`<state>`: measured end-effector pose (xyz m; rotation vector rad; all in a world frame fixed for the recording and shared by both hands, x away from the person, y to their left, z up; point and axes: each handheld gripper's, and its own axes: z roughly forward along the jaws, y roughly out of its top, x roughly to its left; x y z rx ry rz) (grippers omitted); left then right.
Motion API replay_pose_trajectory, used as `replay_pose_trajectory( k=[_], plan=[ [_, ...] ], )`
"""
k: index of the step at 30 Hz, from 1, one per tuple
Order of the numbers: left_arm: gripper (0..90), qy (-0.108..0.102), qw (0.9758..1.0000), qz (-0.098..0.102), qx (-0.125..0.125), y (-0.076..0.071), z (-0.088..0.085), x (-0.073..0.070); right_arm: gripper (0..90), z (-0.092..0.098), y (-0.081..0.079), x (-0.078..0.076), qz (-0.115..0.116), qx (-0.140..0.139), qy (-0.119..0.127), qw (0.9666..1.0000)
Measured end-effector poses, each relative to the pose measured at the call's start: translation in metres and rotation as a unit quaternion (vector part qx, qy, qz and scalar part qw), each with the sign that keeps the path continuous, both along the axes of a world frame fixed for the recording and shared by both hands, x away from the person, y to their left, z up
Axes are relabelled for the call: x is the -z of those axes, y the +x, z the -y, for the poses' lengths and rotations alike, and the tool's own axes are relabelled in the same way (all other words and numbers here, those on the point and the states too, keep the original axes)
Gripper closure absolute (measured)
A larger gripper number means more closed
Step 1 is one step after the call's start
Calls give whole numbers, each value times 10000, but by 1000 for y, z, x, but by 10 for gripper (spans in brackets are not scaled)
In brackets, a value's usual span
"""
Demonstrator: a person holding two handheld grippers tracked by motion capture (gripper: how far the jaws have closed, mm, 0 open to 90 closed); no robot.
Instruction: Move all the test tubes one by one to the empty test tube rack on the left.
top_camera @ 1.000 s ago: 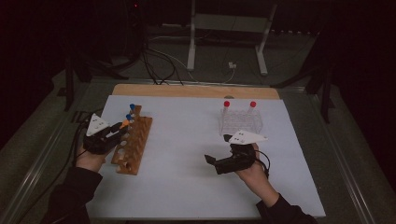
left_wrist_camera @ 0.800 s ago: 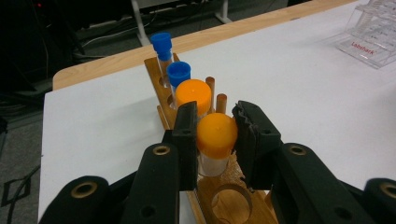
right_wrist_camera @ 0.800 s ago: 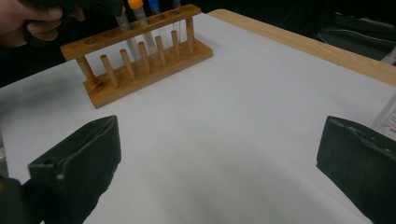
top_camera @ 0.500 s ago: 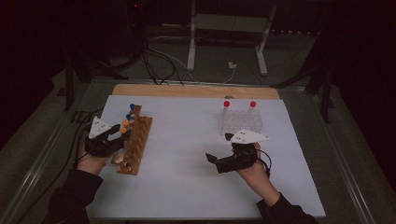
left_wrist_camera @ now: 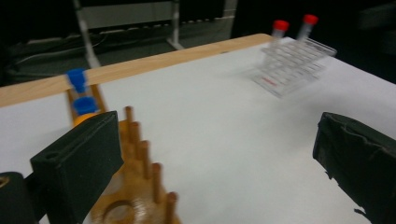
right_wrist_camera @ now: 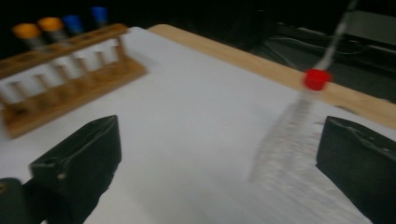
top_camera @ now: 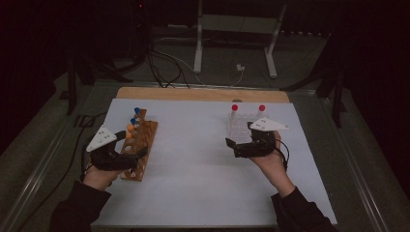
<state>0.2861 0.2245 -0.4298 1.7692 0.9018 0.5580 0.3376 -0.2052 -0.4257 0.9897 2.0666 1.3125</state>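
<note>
A wooden tube rack lies at the left of the white mat, with blue-capped tubes and orange-capped tubes at its far end. My left gripper is at the rack's near end. Its jaws have just been opening and now stand wide, open, with nothing between them. At the right a clear plastic rack holds two red-capped tubes. My right gripper hovers just in front of it, open and empty, with one red cap ahead of its jaws.
A wooden board borders the mat's far edge, with cables and a metal stand's legs on the floor beyond. Metal rails run along both sides of the table.
The left gripper drew back toward the person along the wooden rack and its jaws spread apart. The right gripper moved away from the person, up to the clear rack.
</note>
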Motion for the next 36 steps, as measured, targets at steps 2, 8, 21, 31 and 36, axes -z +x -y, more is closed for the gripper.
replay_pose_trajectory(
  k=[2,8,21,31,36],
  plan=[
    [21,25,10000,-10,81,-1,4,1,50,2,9,2,22,182,-67,9998],
    [21,132,9994,-75,322,-4,16,4,198,6,40,14,-120,666,-219,9975],
    [21,150,9985,-44,519,-6,24,6,529,-2,88,32,-463,1026,-287,9932],
    [22,146,9985,-54,519,-6,24,6,633,-9,110,40,-710,1306,-324,9884],
    [22,156,9984,-48,540,-6,25,6,674,-12,118,41,-778,1367,-325,9870]
  ],
)
